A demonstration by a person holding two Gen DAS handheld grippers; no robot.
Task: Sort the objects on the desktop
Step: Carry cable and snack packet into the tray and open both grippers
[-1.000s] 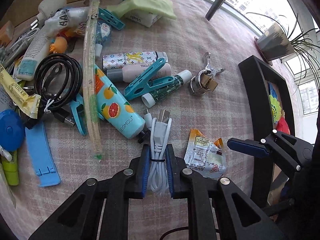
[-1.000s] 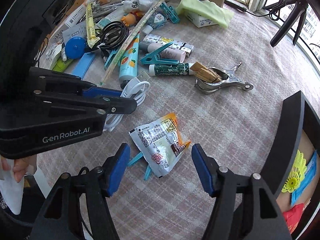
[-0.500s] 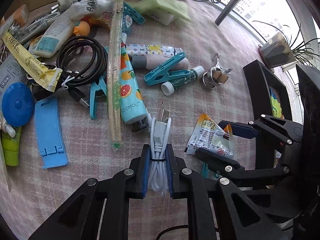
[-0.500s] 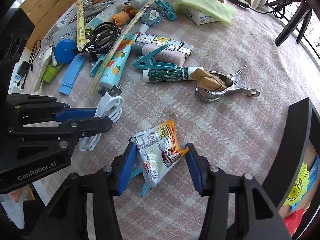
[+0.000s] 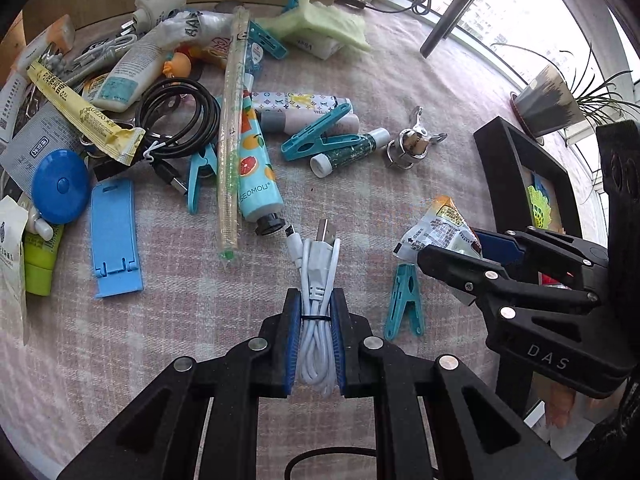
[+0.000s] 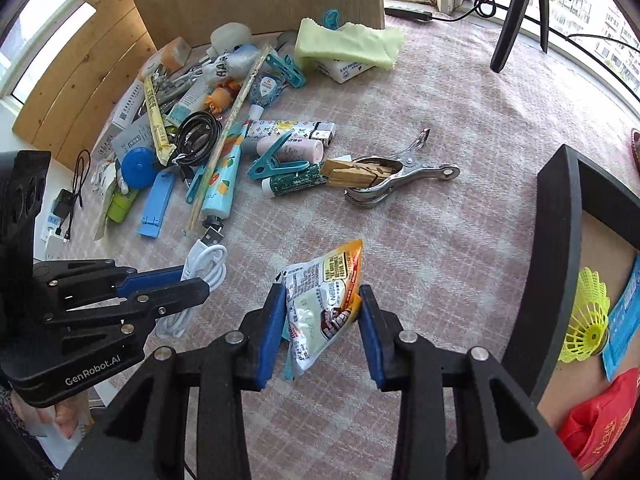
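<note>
A bundled white USB cable (image 5: 316,264) is pinched between the blue pads of my left gripper (image 5: 316,296), which is shut on it just above the pink checked cloth. In the right wrist view the same cable (image 6: 208,264) hangs from that gripper at the left. My right gripper (image 6: 322,292) is closing its jaws on a silver and orange snack packet (image 6: 332,280). Both pads press the packet's sides and it hangs clear of the cloth. In the left wrist view the packet (image 5: 440,228) sits in the right gripper (image 5: 452,246) at the right.
A teal clothes peg (image 5: 404,300) lies on the cloth below the packet. A black-framed box (image 6: 556,240) at the right holds a yellow shuttlecock (image 6: 588,320). A pile of tubes, pegs, a black cable and a blue stand (image 5: 116,236) fills the far left. A metal clip (image 6: 400,180) lies mid-table.
The right jaws went from wide apart around the packet to pressed on it, then rose with it, uncovering the teal peg. The left gripper drew back a little with the cable.
</note>
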